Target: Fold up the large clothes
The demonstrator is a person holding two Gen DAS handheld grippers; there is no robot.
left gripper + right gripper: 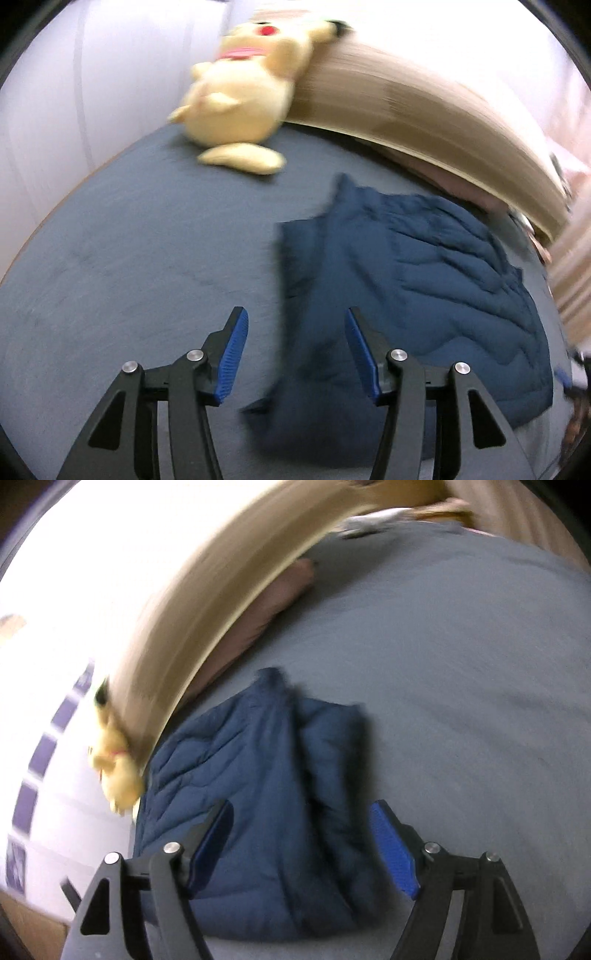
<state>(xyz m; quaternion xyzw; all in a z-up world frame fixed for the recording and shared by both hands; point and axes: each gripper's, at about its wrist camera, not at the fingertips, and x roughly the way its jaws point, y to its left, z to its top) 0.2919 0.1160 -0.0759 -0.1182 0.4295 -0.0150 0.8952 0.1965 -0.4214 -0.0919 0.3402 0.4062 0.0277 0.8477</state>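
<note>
The navy quilted jacket [424,295] lies bunched on the grey-blue bed [129,258], already doubled over on itself, with one peaked corner pointing toward the top of each frame. In the left wrist view it fills the lower right, beginning just past the right-hand blue pad and running up and to the right toward the wooden headboard [406,110]. In the right wrist view the jacket [258,794] sits at the bottom centre, its long axis running roughly straight up the frame from between the fingers.

The left hand-held gripper [295,354] is spread wide and holds nothing — bare sheet and the jacket's near edge show through the gap. The right hand-held gripper [303,845] is likewise wide apart and empty, and it hangs squarely over the garment, so it looks the nearer of the two; whether either one touches the cloth cannot be told through the motion blur.

Only the left view shows the yellow plush toy [243,92] whole, at upper centre, propped against the headboard and well apart from the jacket. Only the right view shows the pinkish pillow [273,602] along the headboard and the open stretch of bed to the jacket's right.
</note>
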